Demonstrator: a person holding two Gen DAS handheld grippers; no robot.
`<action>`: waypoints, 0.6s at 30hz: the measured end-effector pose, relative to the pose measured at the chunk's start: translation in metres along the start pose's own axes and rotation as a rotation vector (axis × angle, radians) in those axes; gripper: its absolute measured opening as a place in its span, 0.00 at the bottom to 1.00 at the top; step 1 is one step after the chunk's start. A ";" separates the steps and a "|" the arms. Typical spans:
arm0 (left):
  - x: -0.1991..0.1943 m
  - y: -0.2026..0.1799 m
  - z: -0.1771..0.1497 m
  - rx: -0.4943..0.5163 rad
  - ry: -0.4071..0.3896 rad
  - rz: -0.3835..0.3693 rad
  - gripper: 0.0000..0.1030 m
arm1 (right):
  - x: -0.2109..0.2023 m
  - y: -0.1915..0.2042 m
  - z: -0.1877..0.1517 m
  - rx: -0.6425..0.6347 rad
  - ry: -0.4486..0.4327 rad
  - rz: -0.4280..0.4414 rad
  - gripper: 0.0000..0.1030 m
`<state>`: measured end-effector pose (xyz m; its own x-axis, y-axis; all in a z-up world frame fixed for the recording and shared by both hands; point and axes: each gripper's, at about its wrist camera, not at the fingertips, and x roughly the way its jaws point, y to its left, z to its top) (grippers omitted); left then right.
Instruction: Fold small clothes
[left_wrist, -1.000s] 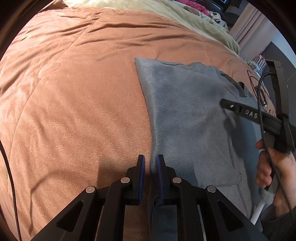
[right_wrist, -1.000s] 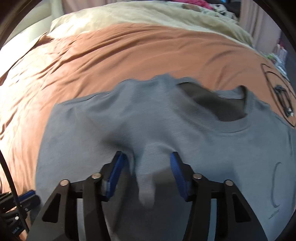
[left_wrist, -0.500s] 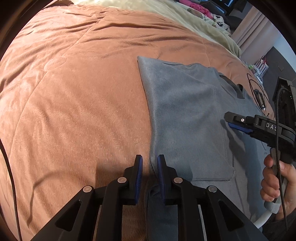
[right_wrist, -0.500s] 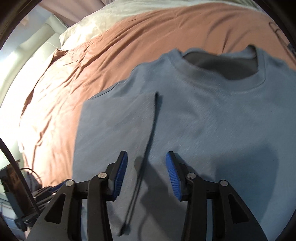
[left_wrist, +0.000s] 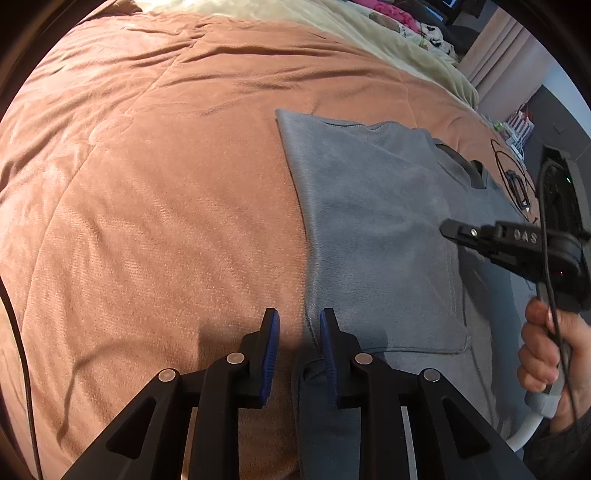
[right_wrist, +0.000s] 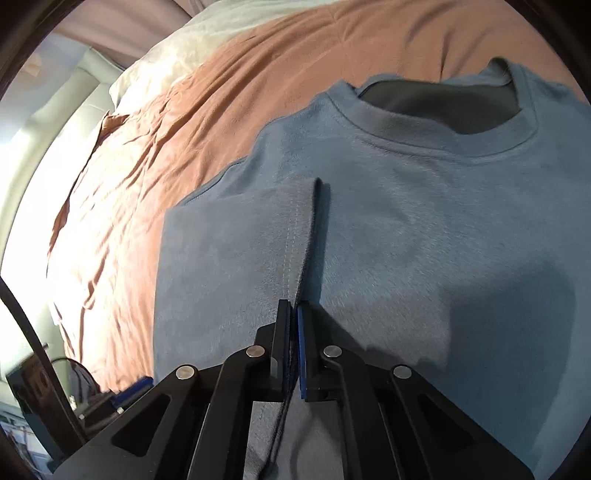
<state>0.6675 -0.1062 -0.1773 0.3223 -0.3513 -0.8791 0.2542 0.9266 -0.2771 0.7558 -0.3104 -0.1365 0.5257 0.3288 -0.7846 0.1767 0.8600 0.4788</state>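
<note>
Your right gripper (right_wrist: 294, 314) is clamped on the stitched hem of the grey T-shirt (right_wrist: 424, 229), at the edge of the folded-in sleeve flap below the collar. Your left gripper (left_wrist: 297, 328) stands slightly parted at the shirt's outer folded edge, fabric running up between the pads, not pinched. The shirt lies flat on the brown blanket (left_wrist: 155, 192)

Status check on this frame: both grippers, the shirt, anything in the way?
Left gripper open at folded side edge. Right gripper shut on sleeve hem. Grey shirt flat on brown blanket, sleeve folded in. Nothing blocking.
</note>
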 end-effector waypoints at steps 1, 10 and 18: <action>-0.001 -0.001 0.000 -0.003 0.000 0.001 0.24 | -0.003 0.002 -0.003 -0.003 -0.001 -0.005 0.00; -0.009 -0.003 -0.007 0.011 0.012 -0.005 0.28 | -0.029 0.021 -0.015 -0.033 -0.035 -0.070 0.00; -0.014 -0.001 -0.019 0.018 0.024 0.000 0.33 | -0.045 0.031 -0.037 -0.073 -0.031 0.018 0.64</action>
<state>0.6455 -0.0994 -0.1726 0.3008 -0.3476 -0.8881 0.2701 0.9241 -0.2702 0.7069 -0.2836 -0.1013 0.5540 0.3333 -0.7629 0.1068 0.8804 0.4621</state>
